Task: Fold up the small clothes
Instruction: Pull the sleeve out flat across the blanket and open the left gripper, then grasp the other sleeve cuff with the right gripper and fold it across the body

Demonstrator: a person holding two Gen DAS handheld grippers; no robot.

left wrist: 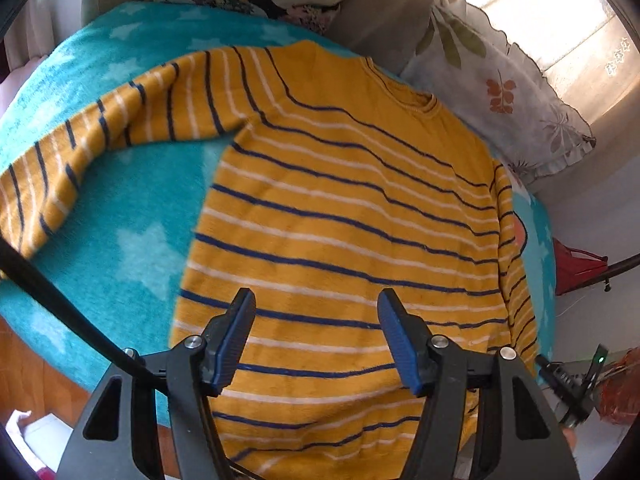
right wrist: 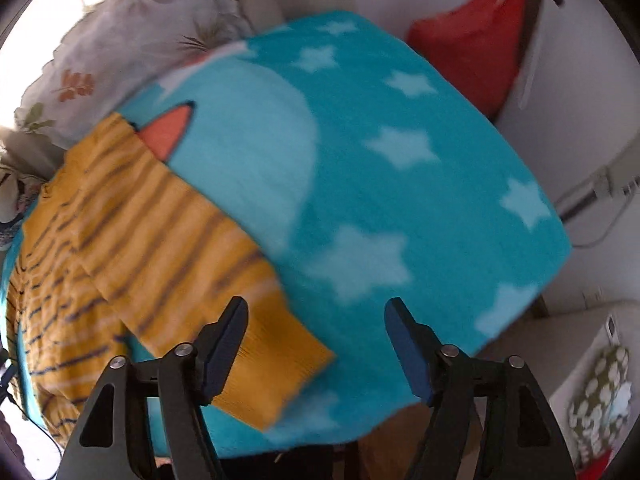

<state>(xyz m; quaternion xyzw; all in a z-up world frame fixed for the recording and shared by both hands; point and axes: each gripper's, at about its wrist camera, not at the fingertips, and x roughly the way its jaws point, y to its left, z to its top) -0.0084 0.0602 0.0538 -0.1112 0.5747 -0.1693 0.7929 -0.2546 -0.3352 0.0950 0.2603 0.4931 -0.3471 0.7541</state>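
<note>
Your blanket (left wrist: 132,216) covers the table, and the sweater (left wrist: 340,216) lies flat on it, front up, neck away from you. One sleeve (left wrist: 80,136) stretches out wide; the other sleeve (right wrist: 224,300) runs alongside the body toward the near edge. Expect it to be light, limp knit with some grip on the fleece: it will sag and drag, not slide, so lift before you carry. Take thin edges — cuff (right wrist: 280,376), shoulder seam or hem. Your left gripper (left wrist: 316,332) hangs over the lower body, fingers spread, empty. Your right gripper (right wrist: 316,340) hovers over that cuff, spread too.
</note>
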